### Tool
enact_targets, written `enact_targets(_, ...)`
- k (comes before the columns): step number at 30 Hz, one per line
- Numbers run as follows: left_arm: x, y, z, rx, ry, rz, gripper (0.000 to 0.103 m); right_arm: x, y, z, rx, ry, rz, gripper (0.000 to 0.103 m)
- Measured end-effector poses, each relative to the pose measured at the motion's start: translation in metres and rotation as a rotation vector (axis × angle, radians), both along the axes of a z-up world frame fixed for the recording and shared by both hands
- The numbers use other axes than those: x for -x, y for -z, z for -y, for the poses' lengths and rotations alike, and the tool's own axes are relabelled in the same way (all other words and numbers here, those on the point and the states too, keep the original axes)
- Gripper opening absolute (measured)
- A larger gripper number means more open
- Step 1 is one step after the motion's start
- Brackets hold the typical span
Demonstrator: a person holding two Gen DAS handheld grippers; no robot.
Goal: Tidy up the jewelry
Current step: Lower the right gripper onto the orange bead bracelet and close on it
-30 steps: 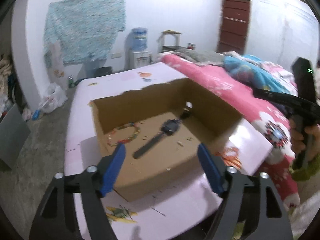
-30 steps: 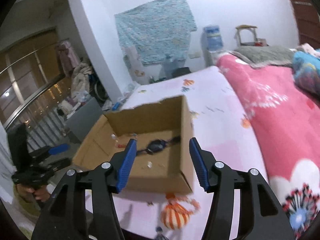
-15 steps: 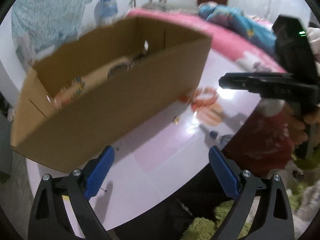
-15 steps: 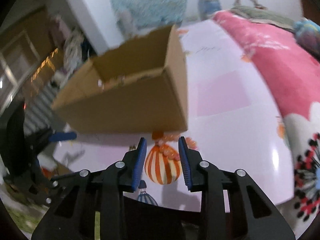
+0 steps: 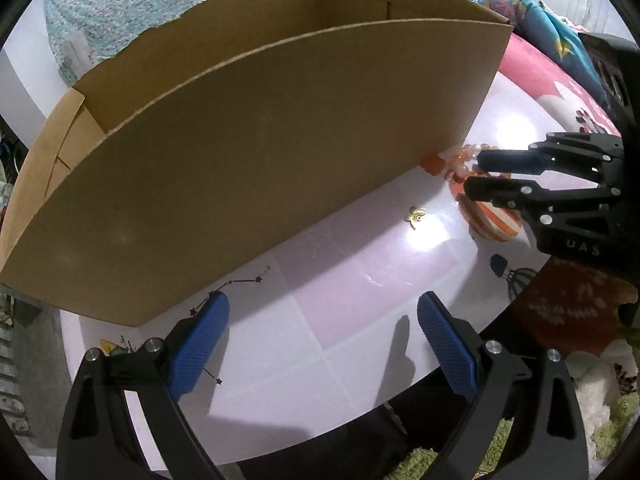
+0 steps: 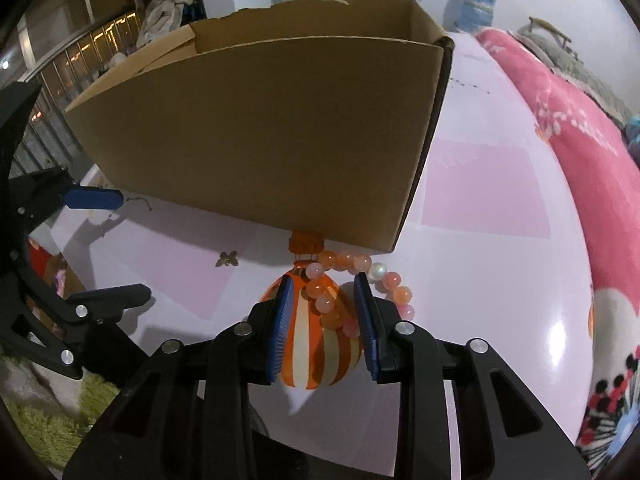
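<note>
A bead bracelet of round, glossy beads in orange, peach, pink and pearly white lies on the glossy pale-pink worktop, curled just beside the near corner of an open cardboard box; its loop rests partly over an orange-and-cream striped balloon picture printed on the worktop. A chunkier orange bead sits at the foot of the box wall. The right gripper is lowered over the bracelet with its blue-padded jaws closing; several beads lie between them, while the rest of the strand trails outside the right pad, and the pads do not yet seem to press on the beads. A little to the left of the bracelet, a small gold butterfly-shaped piece rests alone on the worktop. The left gripper hovers over bare worktop in front of the box, its jaws spread wide with nothing between them. A pink floral bedspread lies beyond the worktop's right edge.
</note>
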State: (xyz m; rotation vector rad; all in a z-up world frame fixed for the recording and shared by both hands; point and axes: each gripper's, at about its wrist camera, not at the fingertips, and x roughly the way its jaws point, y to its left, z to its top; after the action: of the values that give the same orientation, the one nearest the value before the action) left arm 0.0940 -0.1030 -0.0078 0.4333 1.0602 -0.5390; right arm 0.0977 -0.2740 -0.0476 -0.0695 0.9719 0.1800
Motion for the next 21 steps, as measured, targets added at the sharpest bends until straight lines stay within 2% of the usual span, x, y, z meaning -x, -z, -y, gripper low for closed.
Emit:
enact_targets(6,0.0,0.002,0.005,-0.009,0.005,-0.002,0.093,-0.003,-0.001,0.007,0.016,0.017,-0.001,0.009)
enact_targets(12,0.002,0.007,0.013,-0.023,0.015,0.001,0.093,-0.004,-0.002,0.024,0.006,0.089,0.0,0.008)
enact_targets(16,0.004,0.008,0.016,-0.018,0.018,0.01,0.093,-0.003,-0.002,0.033,-0.048,0.127,-0.002,0.008)
enact_targets(21,0.008,-0.003,0.002,0.102,0.047,0.038,0.093,-0.009,-0.002,0.038,-0.101,0.155,-0.001,0.008)
